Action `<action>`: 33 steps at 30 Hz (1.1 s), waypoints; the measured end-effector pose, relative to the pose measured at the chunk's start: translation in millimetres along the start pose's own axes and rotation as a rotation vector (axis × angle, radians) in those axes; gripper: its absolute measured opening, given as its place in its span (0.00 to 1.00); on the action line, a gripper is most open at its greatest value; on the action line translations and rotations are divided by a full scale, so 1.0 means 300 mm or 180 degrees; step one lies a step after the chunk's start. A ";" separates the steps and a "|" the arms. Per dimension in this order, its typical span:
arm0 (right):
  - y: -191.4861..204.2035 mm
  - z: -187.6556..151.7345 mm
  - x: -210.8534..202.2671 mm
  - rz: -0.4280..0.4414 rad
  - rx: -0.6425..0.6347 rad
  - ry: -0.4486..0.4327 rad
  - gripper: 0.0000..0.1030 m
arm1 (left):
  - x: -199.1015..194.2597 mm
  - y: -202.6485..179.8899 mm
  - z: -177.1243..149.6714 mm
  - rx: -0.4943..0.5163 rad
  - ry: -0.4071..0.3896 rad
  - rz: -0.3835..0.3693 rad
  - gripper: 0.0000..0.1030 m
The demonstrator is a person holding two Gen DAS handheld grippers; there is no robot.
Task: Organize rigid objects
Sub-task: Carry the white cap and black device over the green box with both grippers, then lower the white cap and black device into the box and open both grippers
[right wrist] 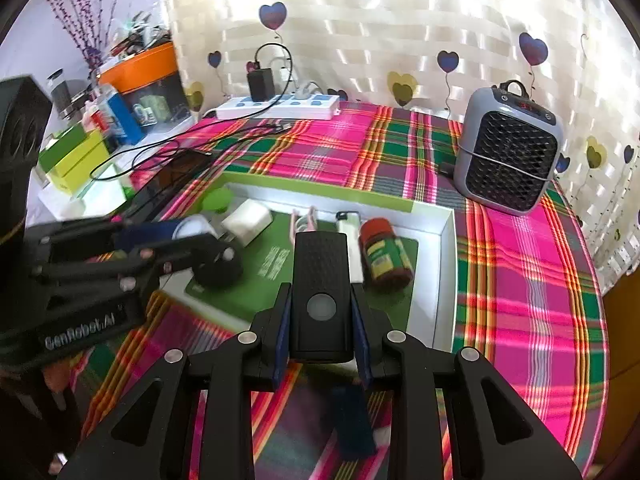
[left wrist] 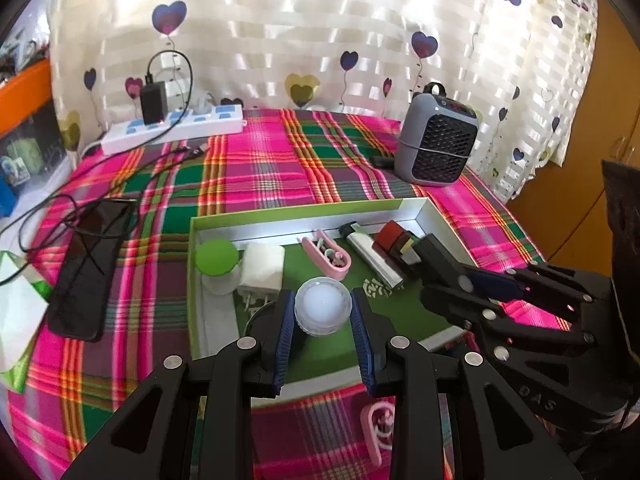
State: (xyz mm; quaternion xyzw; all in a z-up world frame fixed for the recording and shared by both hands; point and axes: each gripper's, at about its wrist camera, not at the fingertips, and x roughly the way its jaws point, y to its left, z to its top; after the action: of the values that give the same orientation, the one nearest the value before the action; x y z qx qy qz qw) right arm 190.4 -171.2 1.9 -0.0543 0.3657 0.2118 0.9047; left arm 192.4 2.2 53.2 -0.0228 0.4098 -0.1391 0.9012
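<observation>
The left gripper (left wrist: 323,312) has its jaws closed on a small round translucent jar (left wrist: 323,306) with a ribbed rim, held at the lower centre of the left wrist view, above the near part of the shallow tray (left wrist: 304,216). The blue ribbed pads bear on opposite sides of the jar's rim, a sensible hold for a round, smooth, hard body that could otherwise roll out.

The right gripper (right wrist: 322,320) has its jaws closed on a black rectangular device (right wrist: 320,292), matt plastic with a dimpled upper face and a round grey button. It is gripped across its narrow width with the long axis pointing ahead into the frame, apparently so it can be laid lengthwise in the tray.

The tray is a box lid type, with white inner walls, a lime-green outer edge and a green floor. It sits at mid-frame on a pink-and-green plaid cloth (left wrist: 260,168) covering the surface. Already in it, ranged along the far wall:
- a green-capped bottle (left wrist: 217,258)
- a white plug adapter (left wrist: 262,268), blocky with metal prongs
- a pink clip-shaped case (left wrist: 326,254)
- a lighter (left wrist: 370,254)
- a red-lidded jar (right wrist: 385,254) lying on its side with a green and yellow label

Judgement: both held items are being carried in to join this row. Free green floor remains toward the near edge.
</observation>
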 end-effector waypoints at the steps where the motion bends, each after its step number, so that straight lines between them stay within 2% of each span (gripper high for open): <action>1: -0.008 0.008 0.010 0.0006 0.0023 0.0016 0.27 | 0.008 -0.004 0.002 0.0018 0.0007 -0.0003 0.26; 11: -0.056 0.073 0.122 0.0034 0.0012 0.0195 0.27 | 0.097 -0.010 0.021 0.0066 0.0115 -0.0042 0.26; 16: -0.079 0.103 0.168 0.0138 0.0037 0.0263 0.27 | 0.131 -0.012 0.016 0.0073 0.0169 -0.0048 0.26; 33: -0.090 0.146 0.264 0.0181 -0.0029 0.0386 0.27 | 0.208 -0.008 0.011 0.0134 0.0263 0.0061 0.26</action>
State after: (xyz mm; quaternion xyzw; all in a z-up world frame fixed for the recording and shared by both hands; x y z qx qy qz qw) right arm 280.6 -157.3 -22.0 -0.0607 0.4203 0.2354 0.8742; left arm 233.4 -17.2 10.0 0.0058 0.4439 -0.1399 0.8851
